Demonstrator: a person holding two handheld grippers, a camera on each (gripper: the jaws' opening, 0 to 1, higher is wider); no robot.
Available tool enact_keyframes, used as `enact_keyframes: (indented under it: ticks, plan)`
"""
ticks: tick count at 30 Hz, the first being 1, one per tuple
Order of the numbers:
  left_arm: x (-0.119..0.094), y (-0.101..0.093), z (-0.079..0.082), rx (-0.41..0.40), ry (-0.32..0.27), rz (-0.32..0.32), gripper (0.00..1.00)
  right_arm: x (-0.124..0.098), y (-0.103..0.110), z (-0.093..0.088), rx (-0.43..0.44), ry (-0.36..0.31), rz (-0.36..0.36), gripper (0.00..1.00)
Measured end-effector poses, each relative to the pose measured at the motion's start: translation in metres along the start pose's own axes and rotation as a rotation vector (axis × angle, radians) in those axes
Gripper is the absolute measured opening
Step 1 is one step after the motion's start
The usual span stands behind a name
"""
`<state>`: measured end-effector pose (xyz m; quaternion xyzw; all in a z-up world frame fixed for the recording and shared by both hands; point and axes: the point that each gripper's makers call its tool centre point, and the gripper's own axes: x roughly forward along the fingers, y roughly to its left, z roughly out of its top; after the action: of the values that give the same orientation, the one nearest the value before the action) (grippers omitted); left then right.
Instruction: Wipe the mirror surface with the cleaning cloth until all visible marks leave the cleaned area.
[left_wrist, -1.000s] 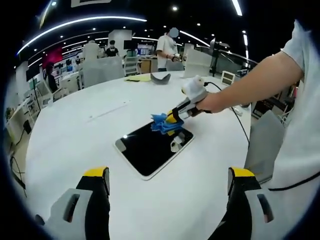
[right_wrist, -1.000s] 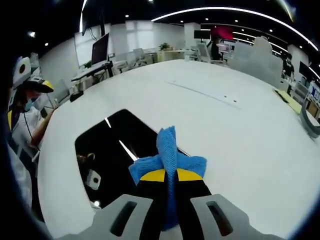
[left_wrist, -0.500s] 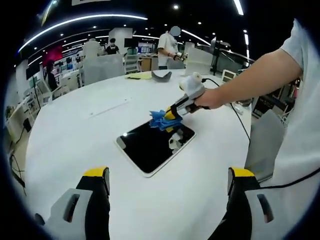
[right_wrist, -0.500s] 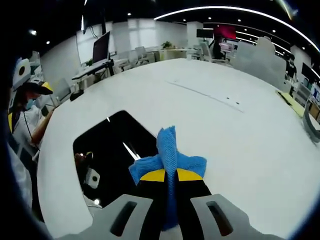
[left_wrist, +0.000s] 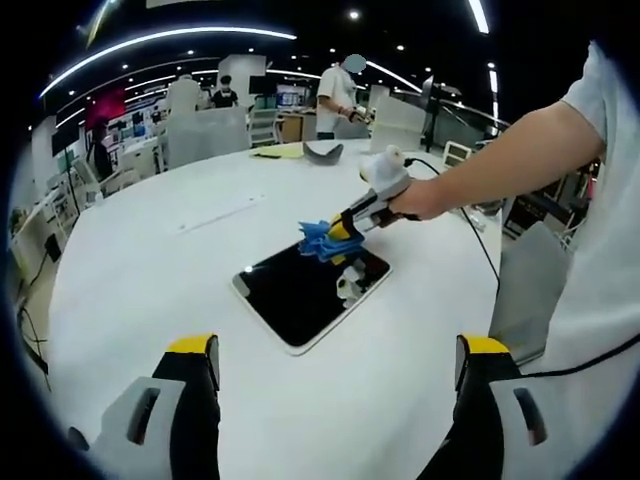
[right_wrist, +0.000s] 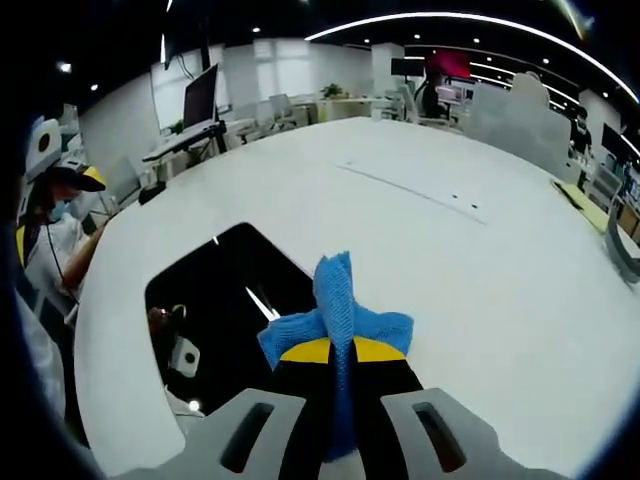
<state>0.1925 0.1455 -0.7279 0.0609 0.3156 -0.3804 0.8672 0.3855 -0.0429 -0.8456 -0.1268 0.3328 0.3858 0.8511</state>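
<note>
While left claw (left_wrist: 338, 360) gapes, right claw (right_wrist: 335, 352) pinches cloth (right_wrist: 335, 305).

No text, label, brand, number or sign can be read in either view. The lit red panel (right_wrist: 449, 64) at the far end of the room and the screens near it are too small and blurred to make out any lettering.
</note>
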Motion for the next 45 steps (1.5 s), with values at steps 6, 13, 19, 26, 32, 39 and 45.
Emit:
enact_keyframes:
  ticks: [6, 13, 19, 26, 32, 39, 45]
  plan:
    - [-0.001, -0.002, 0.0, 0.002, -0.002, -0.001, 0.99, 0.0, 0.001, 0.001, 0.003, 0.0, -0.01, 0.01]
    - [-0.003, -0.005, 0.0, 0.007, -0.003, 0.0, 0.99, 0.003, 0.002, 0.003, -0.002, 0.005, -0.017, 0.01]
    - [-0.003, -0.004, -0.001, 0.011, 0.003, 0.005, 0.99, 0.007, 0.003, 0.007, -0.002, 0.012, -0.013, 0.01]
    - [-0.004, -0.002, 0.005, 0.035, -0.007, 0.014, 0.99, 0.012, 0.013, 0.01, -0.027, 0.025, 0.022, 0.01]
    - [-0.005, -0.001, 0.007, 0.029, -0.014, 0.014, 0.99, 0.012, 0.027, 0.009, -0.049, 0.029, 0.056, 0.01]
    - [-0.005, -0.004, 0.008, 0.029, -0.023, 0.013, 0.98, 0.01, 0.039, 0.006, -0.082, 0.036, 0.076, 0.01]
    - [-0.005, -0.008, 0.007, 0.034, -0.022, 0.007, 0.98, 0.006, 0.048, 0.003, -0.093, 0.03, 0.085, 0.01]
